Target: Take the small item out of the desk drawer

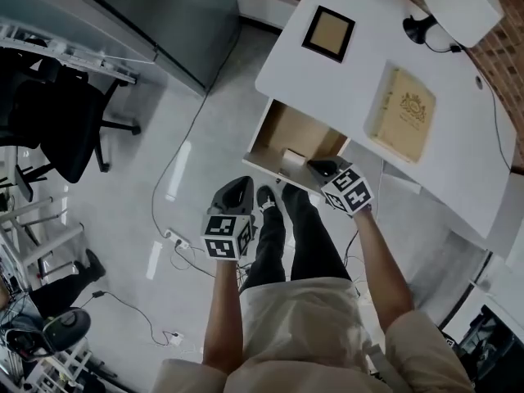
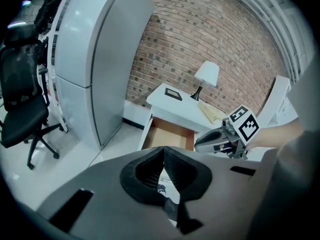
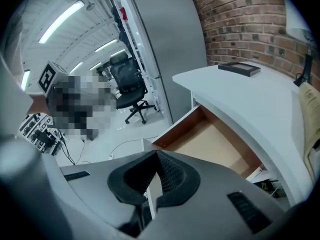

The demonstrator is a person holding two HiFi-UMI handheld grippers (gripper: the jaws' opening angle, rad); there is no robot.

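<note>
Locating the small white item [image 1: 292,160] in the open drawer [image 1: 304,132]; nothing is gripped yet.

The item is seen lying inside the drawer close to its front wall, just to picture-left of the right gripper [image 1: 319,168], whose jaws are pressed together on nothing. The left gripper [image 1: 239,188], jaws likewise together and empty, is held over the floor, farther from the drawer, so the right one is judged the nearer. The item's long axis cannot be made out. An opening of the jaws is judged necessary before any grasp, and the front wall may hinder a low approach. On the desk [image 1: 360,51], a picture frame [image 1: 329,33], book [image 1: 401,115] and lamp [image 1: 458,2] are noted, well apart from the drawer.
</note>
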